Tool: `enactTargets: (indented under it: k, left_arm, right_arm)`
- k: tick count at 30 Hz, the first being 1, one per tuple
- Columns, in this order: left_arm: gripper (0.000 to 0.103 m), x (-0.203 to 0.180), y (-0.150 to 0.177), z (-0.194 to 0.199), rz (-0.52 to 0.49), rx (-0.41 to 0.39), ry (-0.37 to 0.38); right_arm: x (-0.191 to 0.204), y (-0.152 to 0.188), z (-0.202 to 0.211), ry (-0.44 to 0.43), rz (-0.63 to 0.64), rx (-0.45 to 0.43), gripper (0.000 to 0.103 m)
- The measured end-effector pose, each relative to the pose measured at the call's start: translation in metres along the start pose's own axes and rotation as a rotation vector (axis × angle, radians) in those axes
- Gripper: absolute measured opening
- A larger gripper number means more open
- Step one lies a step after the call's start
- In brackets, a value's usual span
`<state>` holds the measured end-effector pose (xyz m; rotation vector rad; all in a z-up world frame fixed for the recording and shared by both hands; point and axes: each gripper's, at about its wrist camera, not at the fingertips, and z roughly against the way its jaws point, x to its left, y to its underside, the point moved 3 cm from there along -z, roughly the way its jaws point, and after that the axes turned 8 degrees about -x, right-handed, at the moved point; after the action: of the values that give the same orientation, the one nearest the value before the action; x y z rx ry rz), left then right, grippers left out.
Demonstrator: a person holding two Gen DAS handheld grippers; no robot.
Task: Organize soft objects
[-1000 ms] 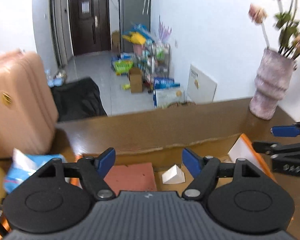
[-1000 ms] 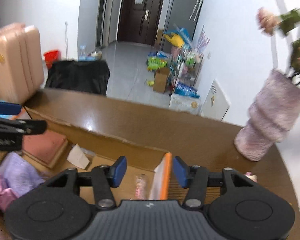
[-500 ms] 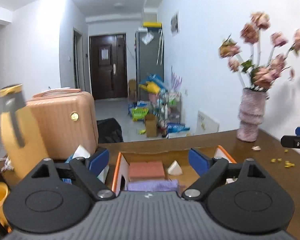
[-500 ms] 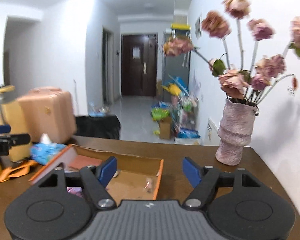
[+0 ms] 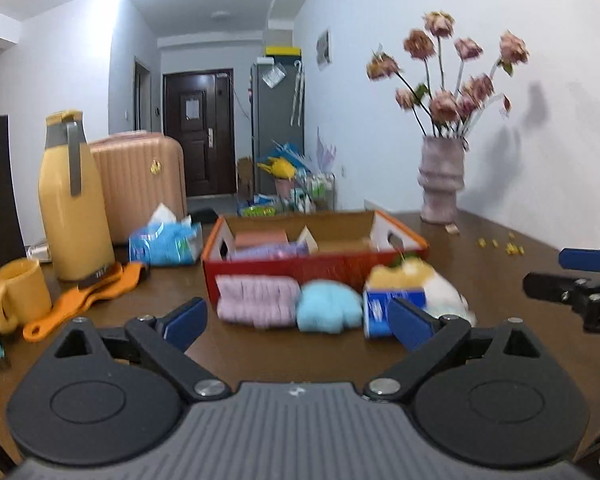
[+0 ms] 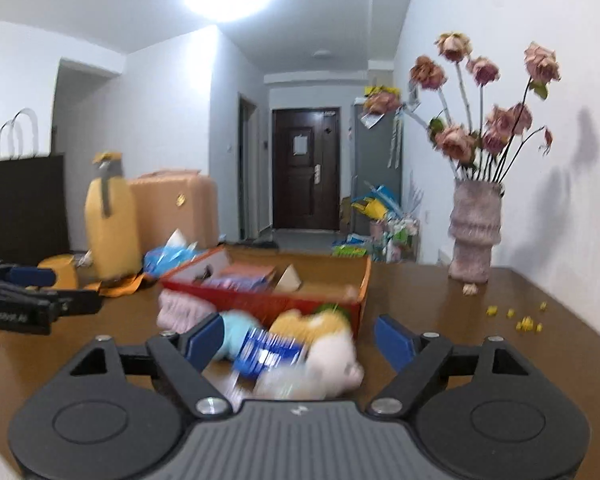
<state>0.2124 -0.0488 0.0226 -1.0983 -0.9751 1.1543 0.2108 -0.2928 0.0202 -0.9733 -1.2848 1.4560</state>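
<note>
A lived-in flat, seen from a brown dining table (image 5: 500, 280) set against a white wall. Beyond the table, a tiled hallway ending in a dark entrance door (image 5: 198, 132), with a pink suitcase (image 5: 140, 184), a grey fridge (image 5: 278, 128) and floor clutter. On the table, a vase of dried roses (image 5: 440, 178), a yellow thermos jug (image 5: 72, 204) and a tissue pack (image 5: 166, 240).

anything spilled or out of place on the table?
Yes. Small yellow crumbs lie scattered on the bare table right of the red box, and one pale bit sits at the foot of the vase.
</note>
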Motion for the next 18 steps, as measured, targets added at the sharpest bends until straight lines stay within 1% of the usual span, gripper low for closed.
enactTargets:
  k: [2, 5, 7, 13, 18]
  left_arm:
    - [0.099, -0.005, 0.009, 0.004, -0.028, 0.021, 0.014]
    - [0.099, -0.009, 0.015, 0.004, -0.037, 0.034, 0.024]
    - [0.099, -0.01, 0.016, 0.001, -0.03, 0.039, 0.024]
    - [0.099, -0.012, 0.02, -0.016, -0.031, 0.064, 0.029]
    - [0.099, -0.013, 0.027, -0.038, -0.029, 0.103, 0.038]
  right_arm:
    - [0.002, 0.015, 0.005, -0.004, -0.026, 0.038, 0.082]
    - [0.006, 0.031, 0.005, -0.036, -0.047, 0.092, 0.082]
    - [0.009, 0.039, 0.004, -0.017, -0.035, 0.113, 0.082]
    - [0.007, 0.042, -0.01, -0.006, -0.048, 0.127, 0.081]
    - [0.004, 0.047, -0.037, -0.008, -0.059, 0.16, 0.08]
